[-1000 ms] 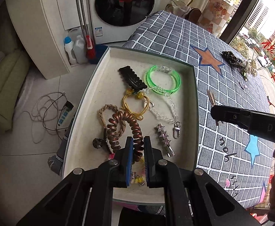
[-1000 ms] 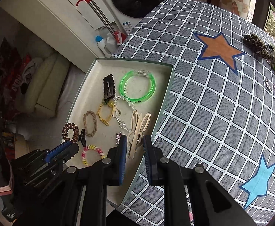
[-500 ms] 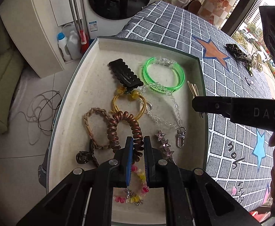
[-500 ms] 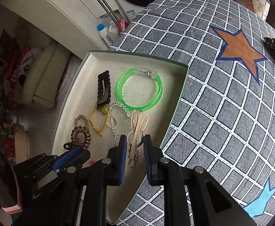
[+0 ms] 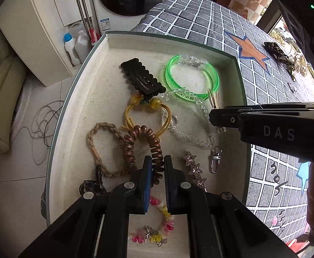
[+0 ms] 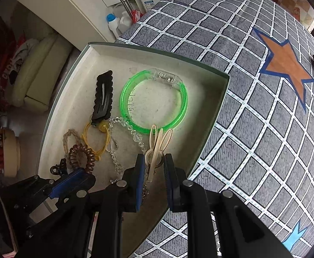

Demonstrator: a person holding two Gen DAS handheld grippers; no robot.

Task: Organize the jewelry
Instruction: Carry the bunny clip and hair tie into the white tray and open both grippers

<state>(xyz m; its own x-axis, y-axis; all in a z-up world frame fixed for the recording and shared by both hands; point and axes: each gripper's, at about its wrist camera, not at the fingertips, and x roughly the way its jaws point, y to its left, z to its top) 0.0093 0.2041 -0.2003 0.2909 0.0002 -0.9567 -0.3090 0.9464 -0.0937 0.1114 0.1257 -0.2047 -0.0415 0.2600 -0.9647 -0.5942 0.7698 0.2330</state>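
**Both grippers loaded over the jewelry tray**

The tray (image 5: 239, 79) sits at the corner of the checked tablecloth (image 6: 253, 118), its left rim overhanging the floor; bare tray floor lies along its left wall. The right gripper (image 6: 154, 167), body marked "DAS", pinches a beige hair clip (image 6: 160, 142) above the tray, near its right wall beside the green bangle (image 6: 154, 101). The left gripper (image 5: 157, 172) is closed on a brown spiral hair tie (image 5: 141, 146) inside the tray
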